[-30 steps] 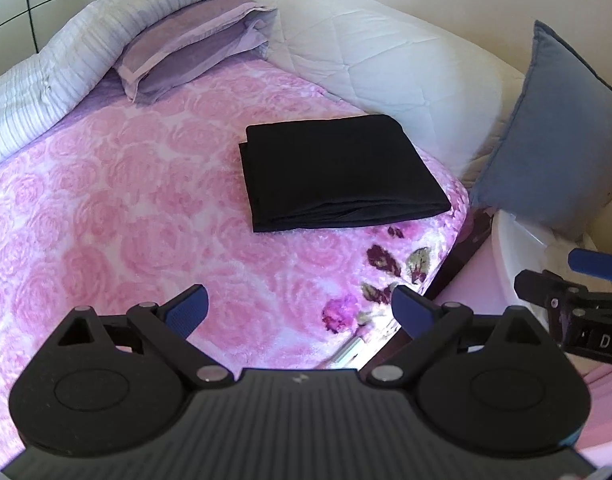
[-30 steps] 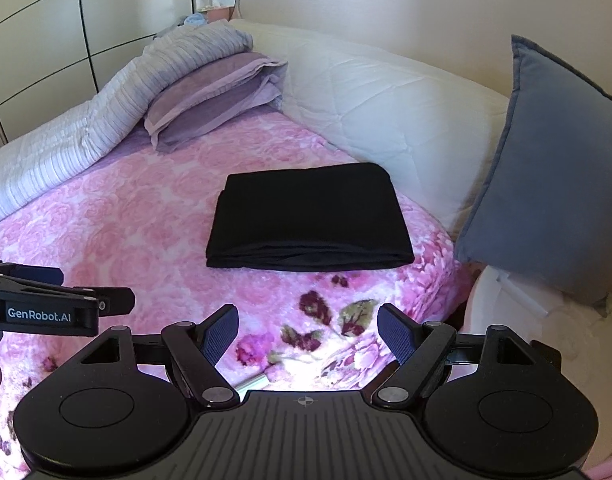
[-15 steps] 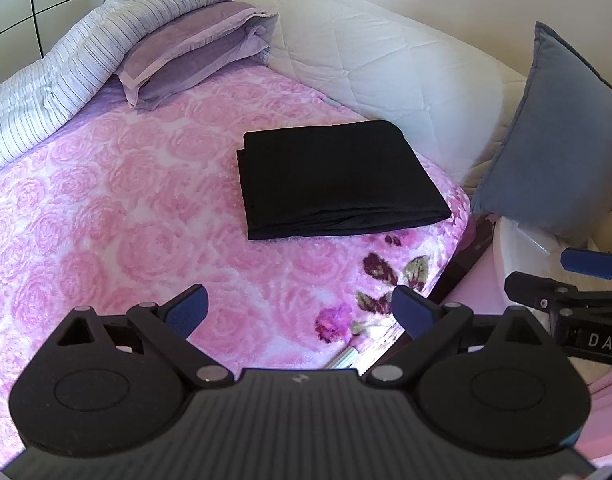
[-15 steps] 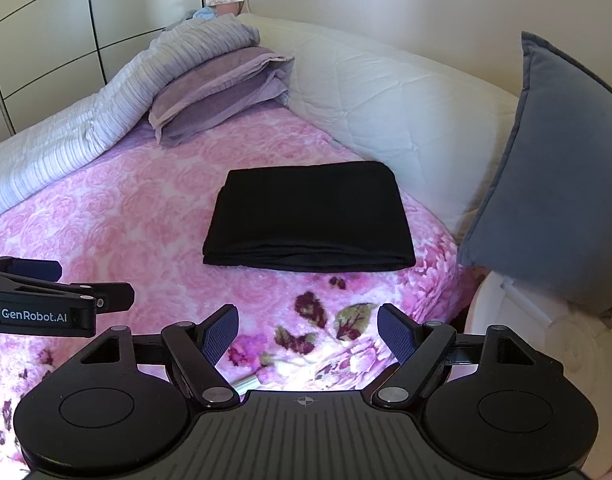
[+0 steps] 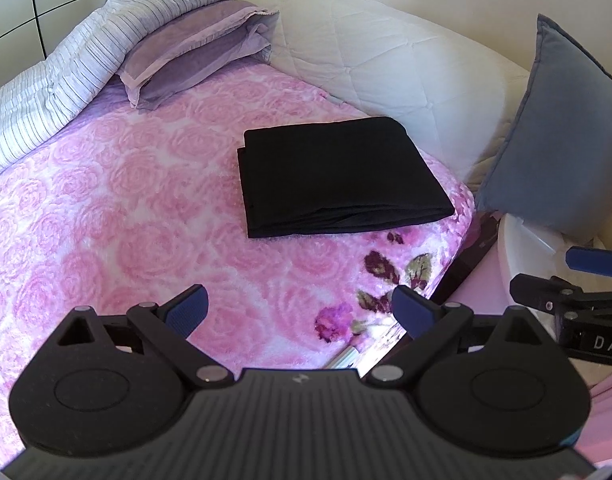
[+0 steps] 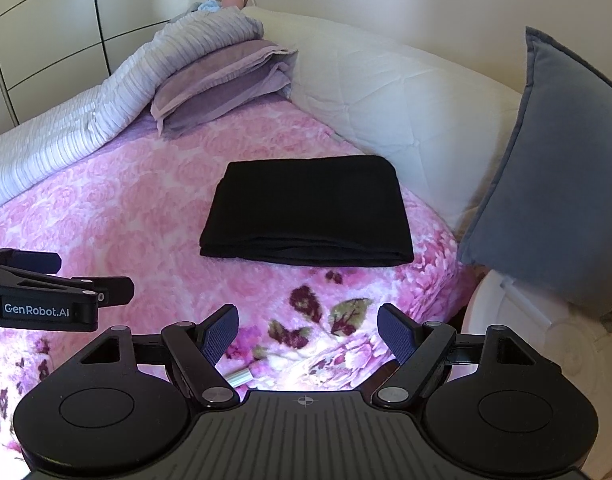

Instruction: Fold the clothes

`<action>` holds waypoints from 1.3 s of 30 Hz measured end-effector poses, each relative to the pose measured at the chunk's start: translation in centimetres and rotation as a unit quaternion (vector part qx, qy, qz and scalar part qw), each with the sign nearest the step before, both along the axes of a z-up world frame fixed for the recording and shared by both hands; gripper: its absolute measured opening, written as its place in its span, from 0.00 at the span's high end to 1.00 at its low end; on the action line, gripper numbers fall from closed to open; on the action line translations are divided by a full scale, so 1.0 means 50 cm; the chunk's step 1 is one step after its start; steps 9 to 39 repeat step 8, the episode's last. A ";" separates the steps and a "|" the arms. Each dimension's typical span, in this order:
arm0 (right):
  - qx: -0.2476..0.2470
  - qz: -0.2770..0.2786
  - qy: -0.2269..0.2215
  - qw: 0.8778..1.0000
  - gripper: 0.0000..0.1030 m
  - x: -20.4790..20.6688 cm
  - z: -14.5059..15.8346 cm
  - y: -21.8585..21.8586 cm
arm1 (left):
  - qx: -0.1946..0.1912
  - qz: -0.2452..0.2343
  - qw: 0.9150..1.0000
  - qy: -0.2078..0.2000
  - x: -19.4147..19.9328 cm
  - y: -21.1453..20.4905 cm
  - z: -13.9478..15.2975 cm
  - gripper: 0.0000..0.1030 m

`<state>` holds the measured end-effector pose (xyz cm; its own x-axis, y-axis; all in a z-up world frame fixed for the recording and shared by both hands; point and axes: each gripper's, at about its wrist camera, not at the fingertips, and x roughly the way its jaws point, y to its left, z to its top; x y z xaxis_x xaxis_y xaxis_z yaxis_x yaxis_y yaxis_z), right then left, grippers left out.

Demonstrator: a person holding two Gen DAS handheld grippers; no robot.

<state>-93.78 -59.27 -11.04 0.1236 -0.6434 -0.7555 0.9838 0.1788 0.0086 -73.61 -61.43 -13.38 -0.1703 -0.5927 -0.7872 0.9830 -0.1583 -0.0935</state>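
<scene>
Little has moved since 1 second earlier: the folded black garment (image 5: 338, 178) lies where it lay, only slightly shifted in both views. Nearest, the left gripper (image 5: 300, 310) and the right gripper (image 6: 308, 334) are held spread wide with nothing between the pads, above the pink rose blanket (image 5: 106, 216). Farther on, the garment is seen flat near the bed's corner, beside a grey-blue cushion (image 6: 546, 168). Beyond, 2 purple pillows (image 6: 222, 84) are stacked.
</scene>
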 end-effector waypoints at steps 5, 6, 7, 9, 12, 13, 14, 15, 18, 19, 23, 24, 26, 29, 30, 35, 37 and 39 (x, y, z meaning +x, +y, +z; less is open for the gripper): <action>0.001 -0.001 0.002 1.000 0.23 0.002 0.002 0.001 | -0.004 0.001 1.000 0.000 0.002 0.000 0.002 0.05; 0.002 -0.001 0.002 1.000 0.23 0.003 0.003 0.001 | -0.006 0.001 1.000 0.002 0.003 0.001 0.002 0.05; 0.002 -0.001 0.002 1.000 0.23 0.003 0.003 0.002 | -0.008 0.002 1.000 0.005 0.005 0.002 0.003 0.05; 0.003 0.000 0.003 1.000 0.23 0.004 0.002 0.002 | -0.008 0.003 1.000 0.006 0.006 0.003 0.003 0.05; 0.003 0.000 0.003 1.000 0.23 0.004 0.002 0.002 | -0.008 0.003 1.000 0.006 0.006 0.003 0.003 0.05; 0.003 0.000 0.003 1.000 0.23 0.004 0.002 0.002 | -0.008 0.003 1.000 0.006 0.006 0.003 0.003 0.05; 0.003 0.000 0.003 1.000 0.23 0.004 0.002 0.002 | -0.008 0.003 1.000 0.006 0.006 0.003 0.003 0.05; 0.003 0.000 0.003 1.000 0.23 0.004 0.002 0.002 | -0.008 0.003 1.000 0.006 0.006 0.003 0.003 0.05; 0.003 0.000 0.003 1.000 0.23 0.004 0.002 0.002 | -0.008 0.003 1.000 0.006 0.006 0.003 0.003 0.05; 0.003 0.000 0.003 1.000 0.23 0.004 0.002 0.002 | -0.008 0.003 1.000 0.006 0.006 0.003 0.003 0.05; 0.003 0.000 0.003 1.000 0.23 0.004 0.002 0.002 | -0.008 0.003 1.000 0.006 0.006 0.003 0.003 0.05; 0.003 0.000 0.003 1.000 0.23 0.004 0.002 0.002 | -0.008 0.003 1.000 0.006 0.006 0.003 0.003 0.05; 0.003 0.000 0.003 1.000 0.23 0.004 0.002 0.002 | -0.008 0.003 1.000 0.006 0.006 0.003 0.003 0.05; 0.003 0.000 0.003 1.000 0.23 0.004 0.002 0.002 | -0.008 0.003 1.000 0.006 0.006 0.003 0.003 0.05; 0.003 0.000 0.003 1.000 0.23 0.004 0.002 0.002 | -0.008 0.003 1.000 0.006 0.006 0.003 0.003 0.05; 0.003 0.000 0.003 1.000 0.23 0.004 0.002 0.002 | -0.008 0.003 1.000 0.006 0.006 0.003 0.003 0.05; 0.003 0.000 0.003 1.000 0.23 0.004 0.002 0.002 | -0.008 0.003 1.000 0.006 0.006 0.003 0.003 0.05; 0.003 0.000 0.003 1.000 0.23 0.004 0.002 0.002 | -0.008 0.003 1.000 0.006 0.006 0.003 0.003 0.05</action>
